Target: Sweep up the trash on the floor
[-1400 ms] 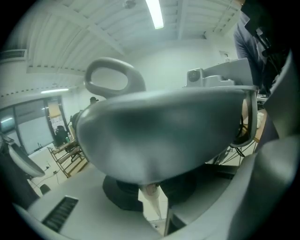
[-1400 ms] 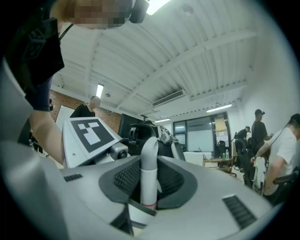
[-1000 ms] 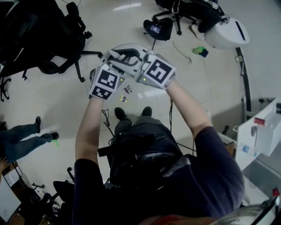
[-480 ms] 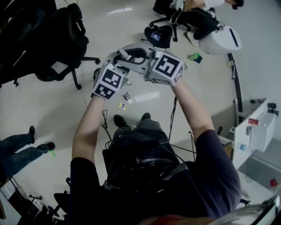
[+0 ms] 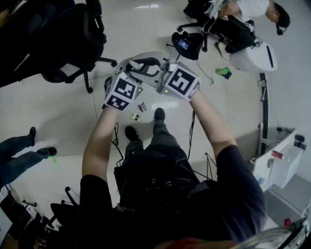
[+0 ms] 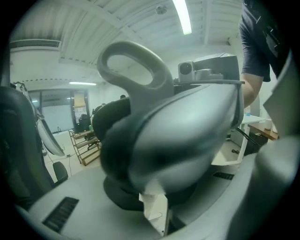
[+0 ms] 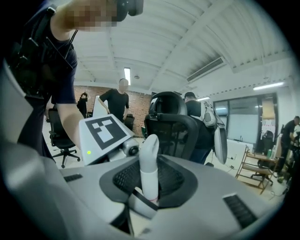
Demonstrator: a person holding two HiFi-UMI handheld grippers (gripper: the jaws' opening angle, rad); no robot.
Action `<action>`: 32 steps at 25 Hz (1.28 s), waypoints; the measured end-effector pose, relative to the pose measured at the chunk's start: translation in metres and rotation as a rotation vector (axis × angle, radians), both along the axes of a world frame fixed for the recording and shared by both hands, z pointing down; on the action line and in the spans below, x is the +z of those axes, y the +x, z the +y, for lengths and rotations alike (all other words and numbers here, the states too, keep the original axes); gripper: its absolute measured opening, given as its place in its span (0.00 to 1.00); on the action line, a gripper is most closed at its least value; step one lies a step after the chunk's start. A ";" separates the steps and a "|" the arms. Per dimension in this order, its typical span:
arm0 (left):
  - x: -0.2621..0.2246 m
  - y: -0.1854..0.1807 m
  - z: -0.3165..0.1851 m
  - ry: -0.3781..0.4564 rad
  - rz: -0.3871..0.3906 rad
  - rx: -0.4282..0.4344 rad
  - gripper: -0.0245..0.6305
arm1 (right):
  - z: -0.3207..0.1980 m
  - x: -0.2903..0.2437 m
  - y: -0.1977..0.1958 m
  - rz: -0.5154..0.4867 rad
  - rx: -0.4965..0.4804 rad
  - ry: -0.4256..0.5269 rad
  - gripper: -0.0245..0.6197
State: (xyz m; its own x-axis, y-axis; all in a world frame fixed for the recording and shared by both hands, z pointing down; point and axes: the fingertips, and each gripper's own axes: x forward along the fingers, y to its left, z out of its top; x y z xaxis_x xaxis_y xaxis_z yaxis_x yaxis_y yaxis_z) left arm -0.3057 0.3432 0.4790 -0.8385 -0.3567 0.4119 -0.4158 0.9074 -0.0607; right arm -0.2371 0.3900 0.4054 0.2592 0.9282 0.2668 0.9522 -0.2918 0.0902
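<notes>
1. Within the last second the person has taken a step. The shoes stood side by side then; now one shoe (image 5: 159, 114) leads and the other shoe (image 5: 130, 132) trails at its 8 o'clock.
2. The trash has not moved. Two small scraps, one (image 5: 142, 106) and another (image 5: 135, 116), lie on the floor (image 5: 73, 116) just beside the leading shoe, at its 9 to 10 o'clock.
3. This looks like the approach only. Nothing is swept yet, and the tool is still carried in the air above the scraps.
4. The left claw (image 6: 154, 206) stays pinched on a grey loop-handled tool (image 6: 187, 136). The right claw (image 7: 147, 187) stays pinched on a slim pale handle (image 7: 150, 159). I cannot tell whether the two belong to one dustpan set.
5. Counted in the head view:
   - two claws, held close together;
   - two scraps by the shoe;
   - one green item (image 5: 223, 72) well apart at 1 o'clock, possibly more trash;
   - two office chairs, one (image 5: 58, 39) at 10 o'clock and one (image 5: 228, 29) at 1 o'clock;
   - two other people, a pair of legs (image 5: 17, 155) at 8 o'clock and someone bending (image 5: 255, 8) at 1 o'clock.
</notes>
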 end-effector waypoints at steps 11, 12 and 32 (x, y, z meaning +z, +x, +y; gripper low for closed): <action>0.060 -0.030 0.040 -0.003 0.043 -0.178 0.11 | 0.026 0.059 -0.030 0.045 -0.047 -0.004 0.21; 0.067 -0.029 0.041 -0.006 0.045 -0.183 0.11 | 0.027 0.065 -0.029 0.038 -0.065 0.007 0.21; 0.132 -0.005 0.037 -0.015 0.158 -0.116 0.12 | 0.023 0.129 -0.002 0.102 -0.152 0.170 0.21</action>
State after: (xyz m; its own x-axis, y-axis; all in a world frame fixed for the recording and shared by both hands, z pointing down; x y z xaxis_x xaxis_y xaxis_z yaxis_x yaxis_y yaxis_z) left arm -0.3102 0.3798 0.6112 -0.7983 -0.2544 0.5460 -0.3138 0.9493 -0.0166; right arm -0.2390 0.4133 0.5346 0.4258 0.8207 0.3810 0.8979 -0.4352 -0.0662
